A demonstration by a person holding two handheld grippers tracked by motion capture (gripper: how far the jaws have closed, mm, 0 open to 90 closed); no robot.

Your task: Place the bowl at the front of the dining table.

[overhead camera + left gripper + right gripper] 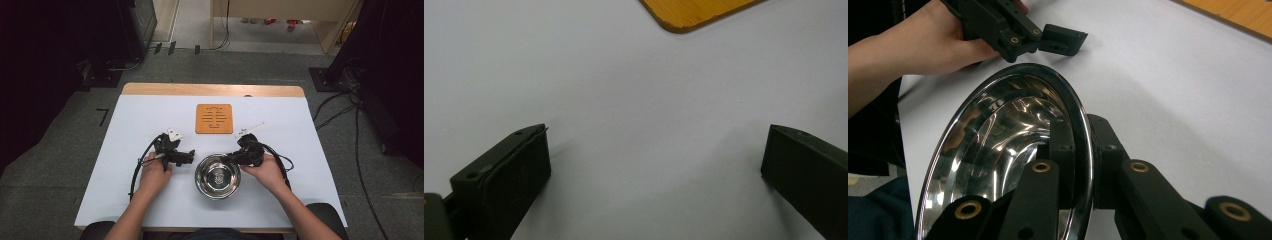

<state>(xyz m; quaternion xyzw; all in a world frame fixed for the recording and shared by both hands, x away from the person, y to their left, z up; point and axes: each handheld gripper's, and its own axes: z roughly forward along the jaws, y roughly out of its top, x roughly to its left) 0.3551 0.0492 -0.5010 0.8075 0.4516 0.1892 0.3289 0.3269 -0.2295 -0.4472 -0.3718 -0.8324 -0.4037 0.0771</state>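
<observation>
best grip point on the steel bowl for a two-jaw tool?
The rim. The steel bowl is wide, round and upright, so only its thin lip fits between jaws: one inside, one outside, from the side. The right tool already pinches the rim this way.

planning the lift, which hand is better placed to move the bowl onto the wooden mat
Right. The right gripper is already shut on the bowl rim; the left gripper is open over bare table.

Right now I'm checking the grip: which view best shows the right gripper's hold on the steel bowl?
The right gripper view: the right gripper pinches the steel bowl rim, one jaw inside, one outside. The high view shows the whole bowl but the grip tiny. The left gripper view shows bare table.
</observation>
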